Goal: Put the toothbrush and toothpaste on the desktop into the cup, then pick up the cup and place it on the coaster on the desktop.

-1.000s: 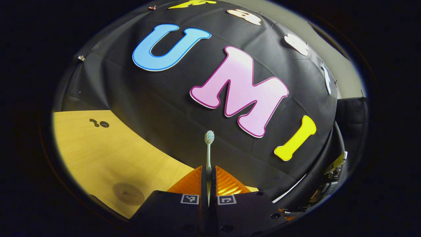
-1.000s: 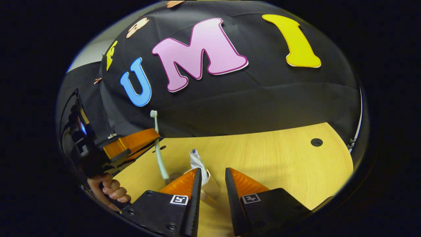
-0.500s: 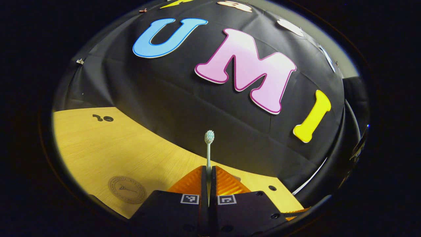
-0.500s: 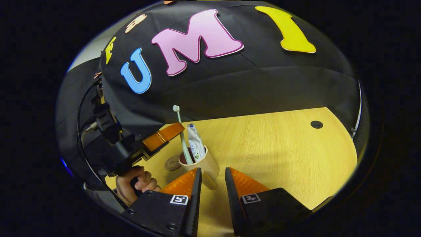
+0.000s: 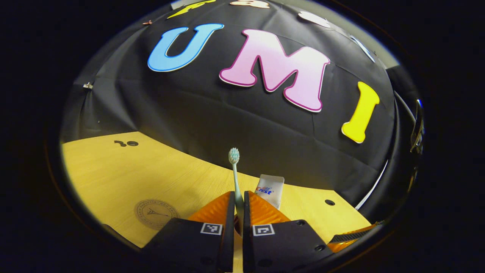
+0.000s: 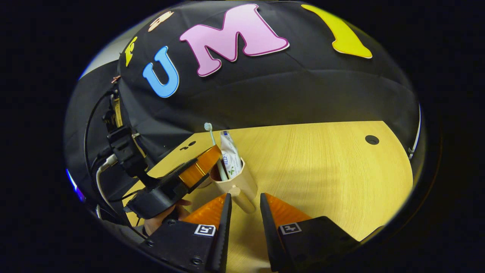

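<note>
The desktop (image 6: 322, 163) at the centre right of the right gripper view looks like pale wood — fine straight grain, smooth, satin sheen. The cup (image 6: 237, 182) reads as matt, smooth plastic. The toothpaste (image 5: 269, 189) tube is glossy, the toothbrush (image 5: 235, 170) handle smooth plastic. The coaster (image 5: 156, 214), lower left of the left gripper view, looks flat and matt — material unclear.

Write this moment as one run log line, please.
left gripper: shut on pale green toothbrush | beige cup: holds white toothpaste tube | right gripper: open
</note>
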